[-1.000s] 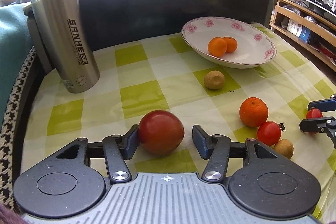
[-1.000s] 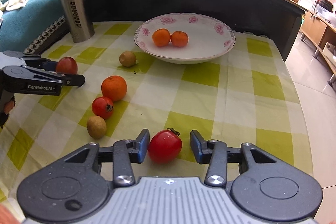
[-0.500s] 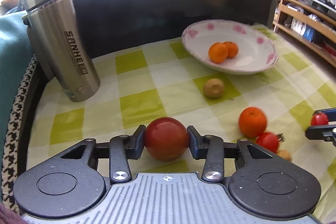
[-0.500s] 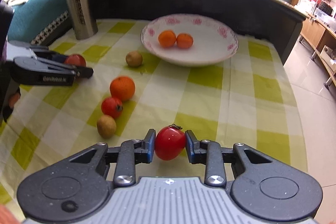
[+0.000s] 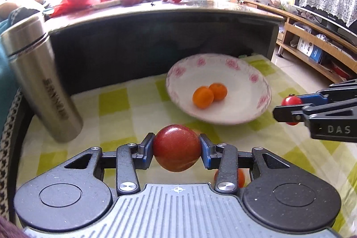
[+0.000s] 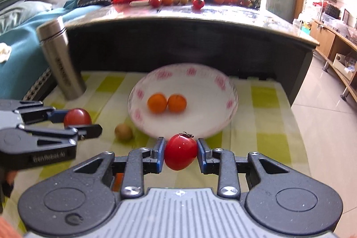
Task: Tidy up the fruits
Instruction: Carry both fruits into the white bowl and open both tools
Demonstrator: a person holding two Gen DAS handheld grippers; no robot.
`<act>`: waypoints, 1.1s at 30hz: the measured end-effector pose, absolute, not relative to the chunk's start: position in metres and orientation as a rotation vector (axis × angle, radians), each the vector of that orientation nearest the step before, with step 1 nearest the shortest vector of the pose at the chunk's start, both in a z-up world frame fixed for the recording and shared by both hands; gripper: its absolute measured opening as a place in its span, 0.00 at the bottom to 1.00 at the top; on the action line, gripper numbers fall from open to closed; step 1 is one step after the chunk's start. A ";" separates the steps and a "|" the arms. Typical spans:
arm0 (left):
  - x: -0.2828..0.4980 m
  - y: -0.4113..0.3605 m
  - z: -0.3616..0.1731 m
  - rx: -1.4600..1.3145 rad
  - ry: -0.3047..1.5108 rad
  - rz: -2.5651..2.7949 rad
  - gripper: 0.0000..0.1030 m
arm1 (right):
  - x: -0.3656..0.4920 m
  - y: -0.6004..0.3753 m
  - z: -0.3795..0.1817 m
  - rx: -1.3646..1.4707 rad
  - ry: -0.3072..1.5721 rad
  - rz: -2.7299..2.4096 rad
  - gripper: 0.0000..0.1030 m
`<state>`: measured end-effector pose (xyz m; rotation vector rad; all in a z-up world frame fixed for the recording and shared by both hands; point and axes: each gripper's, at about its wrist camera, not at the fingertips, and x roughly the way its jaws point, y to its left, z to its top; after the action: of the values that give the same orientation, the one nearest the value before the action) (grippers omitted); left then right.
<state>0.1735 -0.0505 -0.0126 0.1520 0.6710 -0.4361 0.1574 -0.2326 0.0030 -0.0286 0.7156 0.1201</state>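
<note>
Left tongs (image 5: 177,148) clamp a dark-red fruit (image 5: 176,147); right tongs (image 6: 180,154) clamp a tomato (image 6: 180,152).

Each wrist view looks forward along its own fingers, low and close over the checked cloth (image 5: 125,102). Both face the flowered plate (image 6: 225,113) mid-frame, and the steel flask (image 5: 42,86) stands at left in each.

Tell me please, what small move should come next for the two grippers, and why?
Probably carry both forward over the plate and open. The left gripper is shut on a dark red fruit, the right gripper on a tomato; two oranges already lie there.
</note>
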 end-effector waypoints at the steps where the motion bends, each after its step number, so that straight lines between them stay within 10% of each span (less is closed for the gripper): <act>1: 0.178 -0.055 -0.011 0.146 0.667 -0.439 0.49 | 0.161 -0.233 0.004 -0.030 0.712 0.116 0.34; 33: 0.246 -0.107 -0.022 0.191 0.644 -0.450 0.49 | 0.238 -0.249 -0.031 -0.028 0.701 0.120 0.35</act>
<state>0.2459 -0.1073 -0.0219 0.1906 0.6444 -0.4502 0.2381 -0.2485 -0.0310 -0.0276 0.7011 0.1199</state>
